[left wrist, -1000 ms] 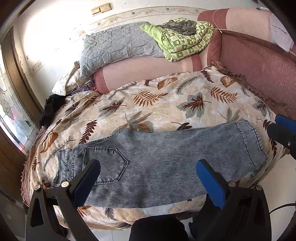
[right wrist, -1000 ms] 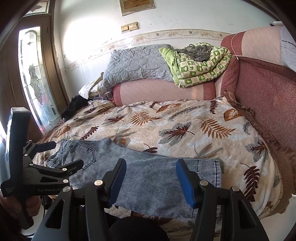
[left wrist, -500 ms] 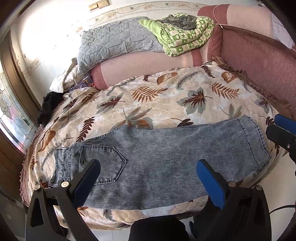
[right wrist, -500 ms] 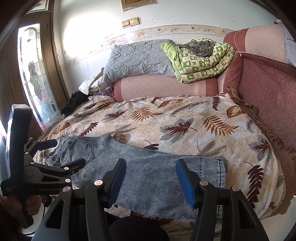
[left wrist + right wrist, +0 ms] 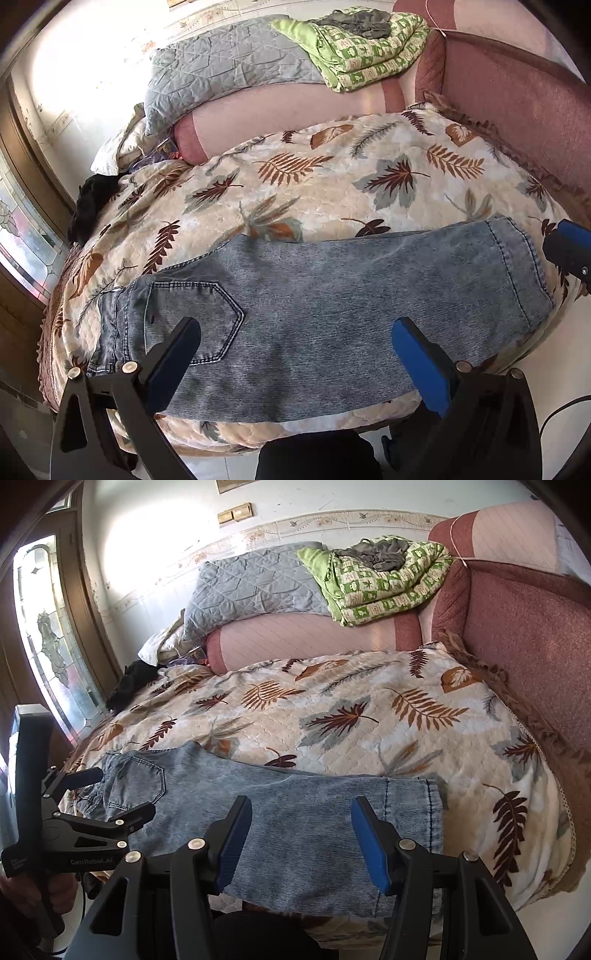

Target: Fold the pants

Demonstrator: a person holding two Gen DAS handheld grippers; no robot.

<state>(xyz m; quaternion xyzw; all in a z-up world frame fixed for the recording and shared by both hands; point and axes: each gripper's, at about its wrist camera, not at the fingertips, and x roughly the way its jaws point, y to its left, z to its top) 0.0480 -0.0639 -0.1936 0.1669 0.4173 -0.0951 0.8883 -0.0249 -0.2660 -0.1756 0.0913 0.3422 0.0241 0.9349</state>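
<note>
Along the near edge of the leaf-print bedspread (image 5: 332, 177) the pants (image 5: 332, 314) lie flat, legs stacked, my left gripper (image 5: 295, 354) and right gripper (image 5: 301, 834) both wide and empty, so I judge the crosswise fold comes next: grab the hem.

white wall (image 5: 155, 535) | stained-glass door (image 5: 48, 635), perhaps | leaf-print bedspread (image 5: 332, 716) | sunlit

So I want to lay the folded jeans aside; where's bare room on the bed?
Free: leaf-print bedspread between jeans and pink bolster, across to the red armrest. Crowded: far left corner with black garment, and blankets atop the bolster.
</note>
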